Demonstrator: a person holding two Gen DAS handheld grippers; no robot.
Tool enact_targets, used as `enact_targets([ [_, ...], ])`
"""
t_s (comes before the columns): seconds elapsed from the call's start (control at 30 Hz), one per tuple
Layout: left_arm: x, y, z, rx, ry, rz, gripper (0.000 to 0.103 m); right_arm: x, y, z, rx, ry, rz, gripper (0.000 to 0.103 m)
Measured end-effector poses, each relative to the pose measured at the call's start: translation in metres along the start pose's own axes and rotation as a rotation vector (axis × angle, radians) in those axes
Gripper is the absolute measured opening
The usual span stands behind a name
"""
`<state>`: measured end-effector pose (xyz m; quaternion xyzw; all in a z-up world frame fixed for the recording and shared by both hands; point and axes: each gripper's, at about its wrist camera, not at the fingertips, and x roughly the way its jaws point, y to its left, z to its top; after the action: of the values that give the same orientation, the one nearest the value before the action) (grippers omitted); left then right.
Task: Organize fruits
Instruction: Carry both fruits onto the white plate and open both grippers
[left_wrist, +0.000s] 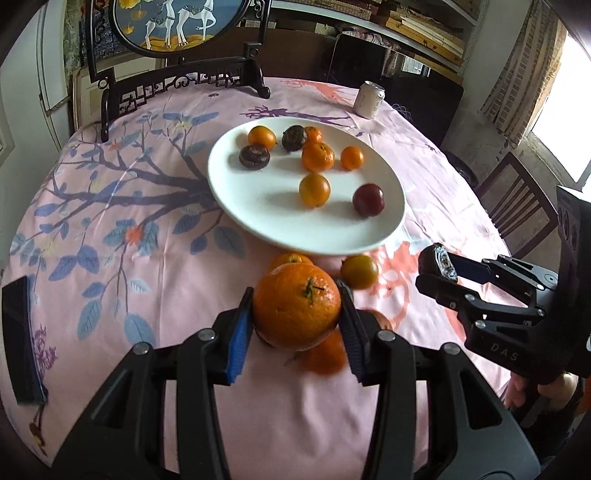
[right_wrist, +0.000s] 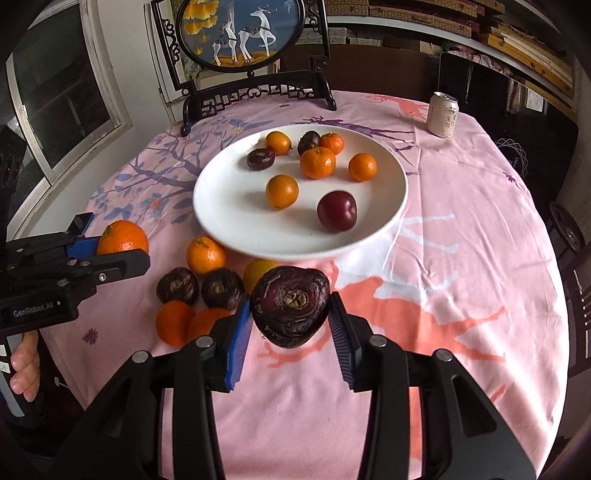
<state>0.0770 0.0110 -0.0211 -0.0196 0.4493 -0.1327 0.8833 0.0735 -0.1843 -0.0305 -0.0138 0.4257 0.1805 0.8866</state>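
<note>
My left gripper (left_wrist: 296, 312) is shut on a large orange mandarin (left_wrist: 295, 308), held above the cloth just short of the white plate (left_wrist: 258, 218); it also shows in the right wrist view (right_wrist: 122, 236). My right gripper (right_wrist: 290, 314) is shut on a dark purple water chestnut (right_wrist: 290, 304), near the plate's (right_wrist: 221, 221) front rim. The plate holds several mandarins, two dark chestnuts and a red plum (right_wrist: 337, 210). Loose mandarins (right_wrist: 205, 254) and chestnuts (right_wrist: 177, 285) lie on the cloth in front of the plate.
A pink patterned tablecloth (right_wrist: 461, 240) covers the round table. A drink can (right_wrist: 442, 114) stands far right. A dark wooden stand with a round deer picture (right_wrist: 255, 33) stands at the back. A dark phone (left_wrist: 20, 339) lies at the left edge. A chair (left_wrist: 517, 206) stands right.
</note>
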Motion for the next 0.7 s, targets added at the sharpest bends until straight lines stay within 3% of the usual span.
enact_targets([
  [0.2, 0.051, 0.012, 0.085, -0.023, 0.009, 0.06, 0.044, 0.033, -0.015, 0.068, 0.004, -0.021, -0.036, 0.042],
  [0.33, 0.096, 0.017, 0.128, -0.062, 0.053, 0.061, 0.045, 0.069, -0.031, 0.097, 0.032, 0.027, -0.06, 0.042],
  [0.7, 0.144, 0.007, 0.156, -0.051, 0.099, 0.029, 0.045, 0.108, -0.048, 0.113, 0.041, 0.086, -0.082, 0.042],
])
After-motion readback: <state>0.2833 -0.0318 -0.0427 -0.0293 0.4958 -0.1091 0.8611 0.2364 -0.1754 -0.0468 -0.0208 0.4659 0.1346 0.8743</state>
